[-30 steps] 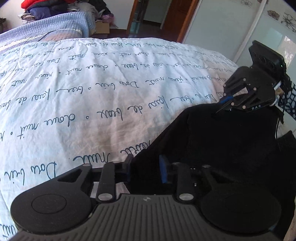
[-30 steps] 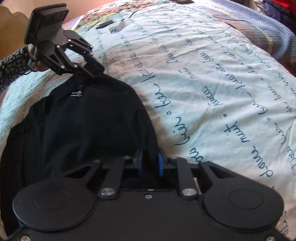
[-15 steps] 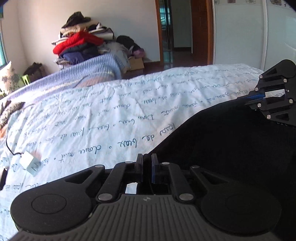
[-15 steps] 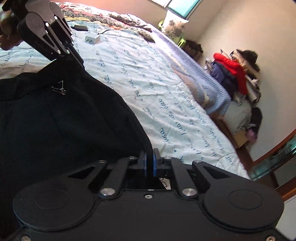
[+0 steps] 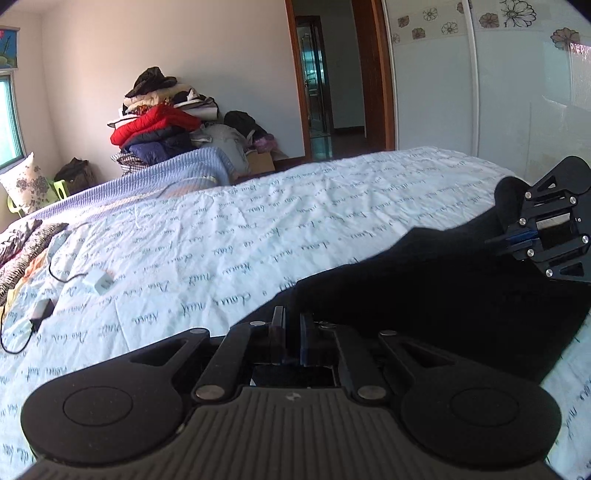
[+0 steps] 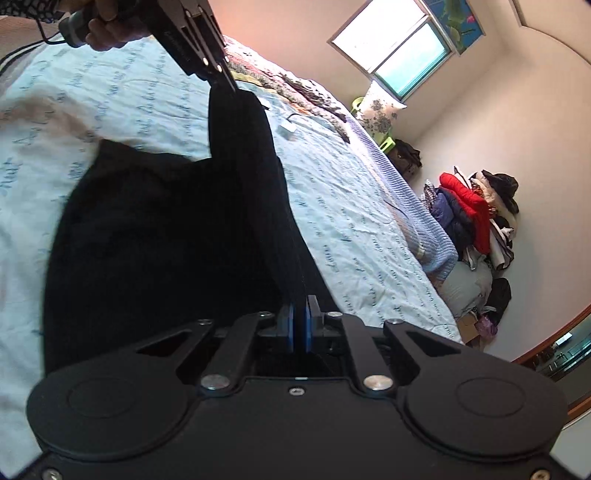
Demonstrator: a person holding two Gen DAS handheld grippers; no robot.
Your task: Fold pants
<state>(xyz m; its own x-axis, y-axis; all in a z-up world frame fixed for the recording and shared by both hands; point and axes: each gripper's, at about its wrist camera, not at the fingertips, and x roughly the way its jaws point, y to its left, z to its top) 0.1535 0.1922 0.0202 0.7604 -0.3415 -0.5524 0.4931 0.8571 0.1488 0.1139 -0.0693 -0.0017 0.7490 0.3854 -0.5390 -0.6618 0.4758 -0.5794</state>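
The black pants (image 5: 424, 288) lie partly on the bed, with one edge lifted and stretched between both grippers. At the bottom of the left wrist view, my left gripper (image 5: 291, 321) has a fold of the fabric pinched, its jaws closing the last bit on it. My right gripper (image 5: 495, 242) holds the other end at the far right. In the right wrist view the right gripper (image 6: 299, 314) is shut, blue pads clamped on the pants' (image 6: 166, 229) edge. The taut cloth runs up to the left gripper (image 6: 231, 86), held by a hand (image 6: 107, 33).
The bed is covered with a white sheet with blue script (image 5: 221, 240). A white charger block (image 5: 96, 281) and its cable lie at the left. Behind are a blue blanket (image 5: 177, 173), a pile of clothes (image 5: 159, 129), an open doorway (image 5: 325, 92) and a wardrobe (image 5: 498, 92).
Both grippers rose and swung across the bed, lifting the pants' edge off the sheet. The left jaws went from apart to pinched on the fabric. Both views tilted up toward the room.
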